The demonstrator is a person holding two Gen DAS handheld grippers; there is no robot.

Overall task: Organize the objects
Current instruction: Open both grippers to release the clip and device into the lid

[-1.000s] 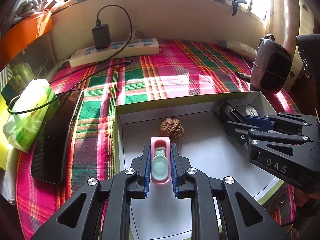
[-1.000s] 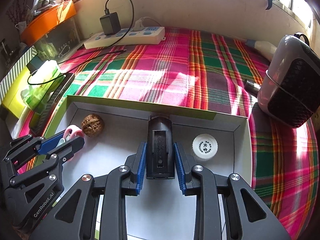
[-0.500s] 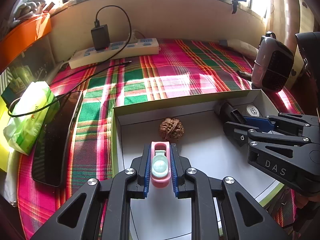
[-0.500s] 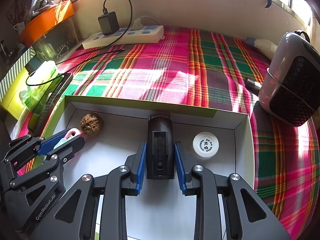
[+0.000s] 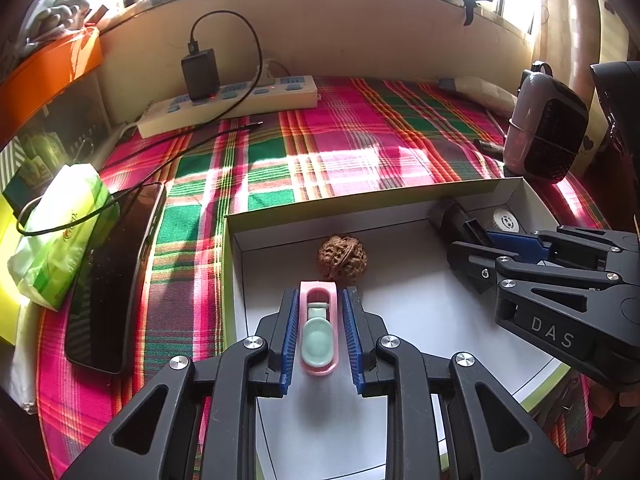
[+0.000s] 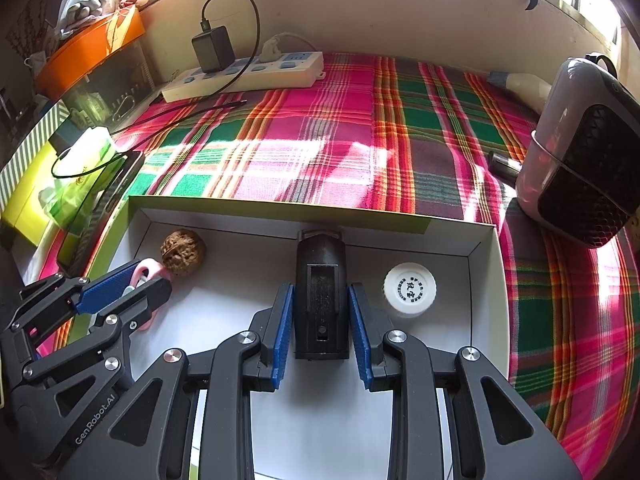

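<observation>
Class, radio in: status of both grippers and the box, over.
Left gripper around pink clip, right gripper around black device; small gaps, grip uncertain. Both low in white box. Walnut just ahead of clip; white cap beside device.

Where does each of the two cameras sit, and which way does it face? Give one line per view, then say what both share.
Left wrist: sits behind the left gripper, facing the window wall; fingers flank a pink-and-mint plastic clip; right gripper enters at right.
Right wrist: sits behind the right gripper, facing likewise; fingers flank a black plastic block; left gripper at left.
Shared: white cardboard box, brown wrinkled walnut.
</observation>
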